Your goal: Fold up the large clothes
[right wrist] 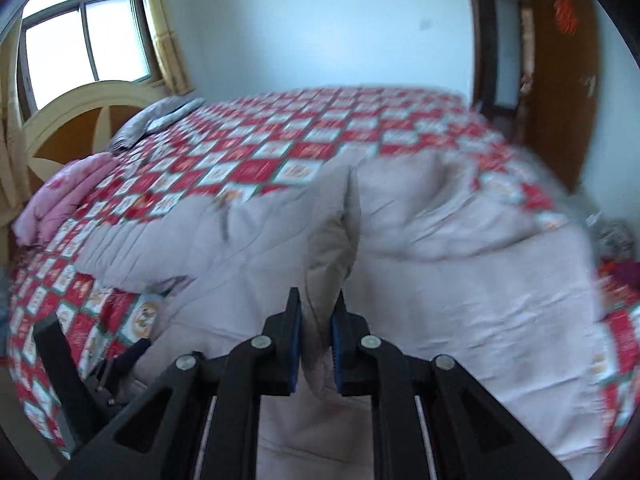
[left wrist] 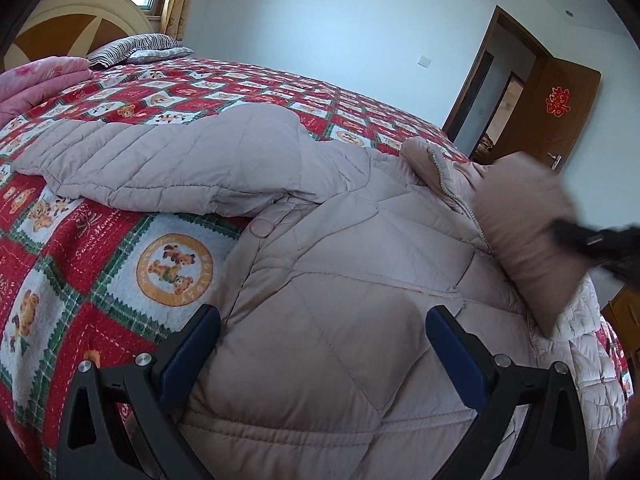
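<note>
A large beige quilted down coat [left wrist: 328, 272] lies spread on the bed, one sleeve [left wrist: 160, 160] stretched out to the left. My left gripper [left wrist: 322, 332] is open, its blue pads just above the coat's body. My right gripper [right wrist: 316, 316] is shut on a raised fold of the coat [right wrist: 332, 240], lifting it off the bed. In the left wrist view the right gripper [left wrist: 592, 240] shows at the right edge, blurred, holding that beige flap [left wrist: 528, 232]. The right wrist view is motion-blurred.
The bed carries a red and white checked bear-print blanket [left wrist: 120, 240]. A folded pink quilt [left wrist: 36, 84] and a striped pillow [left wrist: 136, 50] lie by the headboard. An open brown door [left wrist: 560, 112] stands at the far right, a window [right wrist: 84, 40] behind the headboard.
</note>
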Demonstrator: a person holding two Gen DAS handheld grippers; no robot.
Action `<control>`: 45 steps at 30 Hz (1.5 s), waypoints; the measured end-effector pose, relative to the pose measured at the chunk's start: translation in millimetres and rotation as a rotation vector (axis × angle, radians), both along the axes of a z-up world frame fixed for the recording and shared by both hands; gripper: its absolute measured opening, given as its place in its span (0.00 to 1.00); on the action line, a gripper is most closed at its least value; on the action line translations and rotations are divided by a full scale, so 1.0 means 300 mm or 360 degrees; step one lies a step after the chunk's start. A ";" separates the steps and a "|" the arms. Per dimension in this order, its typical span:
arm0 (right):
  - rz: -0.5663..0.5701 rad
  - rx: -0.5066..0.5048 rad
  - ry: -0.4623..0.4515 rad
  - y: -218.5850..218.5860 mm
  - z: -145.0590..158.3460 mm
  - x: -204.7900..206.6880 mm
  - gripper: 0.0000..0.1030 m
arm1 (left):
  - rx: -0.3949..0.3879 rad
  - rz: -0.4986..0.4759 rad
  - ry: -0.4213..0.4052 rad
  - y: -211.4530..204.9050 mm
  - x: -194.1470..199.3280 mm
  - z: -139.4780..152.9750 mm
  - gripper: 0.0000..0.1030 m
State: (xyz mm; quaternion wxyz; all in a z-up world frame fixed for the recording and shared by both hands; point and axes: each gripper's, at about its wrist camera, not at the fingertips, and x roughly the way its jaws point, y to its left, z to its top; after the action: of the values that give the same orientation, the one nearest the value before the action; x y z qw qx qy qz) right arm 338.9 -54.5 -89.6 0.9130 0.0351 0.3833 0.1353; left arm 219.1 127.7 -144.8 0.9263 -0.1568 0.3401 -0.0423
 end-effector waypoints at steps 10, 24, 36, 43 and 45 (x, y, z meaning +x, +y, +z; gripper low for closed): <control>0.0260 0.0242 0.0193 0.072 -0.120 0.050 0.45 | 0.0034 -0.0009 0.0007 -0.013 0.011 -0.006 0.99; -0.0691 -0.0038 -0.0176 -0.587 0.148 -0.147 0.17 | 0.0132 0.0011 0.0072 -0.036 0.015 0.005 0.99; -0.0943 0.0118 0.0102 -0.788 -0.083 -0.179 0.17 | 0.0550 -0.0066 -0.0092 -0.293 0.123 0.236 0.99; -0.0944 -0.0067 0.0049 -0.739 -0.102 -0.171 0.21 | 0.0789 0.0035 0.0234 -0.320 0.257 0.003 0.99; -0.0933 -0.0059 0.0041 -0.742 -0.110 -0.161 0.27 | 0.0776 0.0033 0.0231 -0.314 0.256 0.005 0.99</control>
State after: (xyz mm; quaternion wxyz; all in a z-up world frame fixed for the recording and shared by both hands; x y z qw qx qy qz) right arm 290.7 -277.2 -122.6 0.9087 0.1293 0.3709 -0.1417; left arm 296.0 33.5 -143.3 0.9102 0.0652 0.4043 0.0618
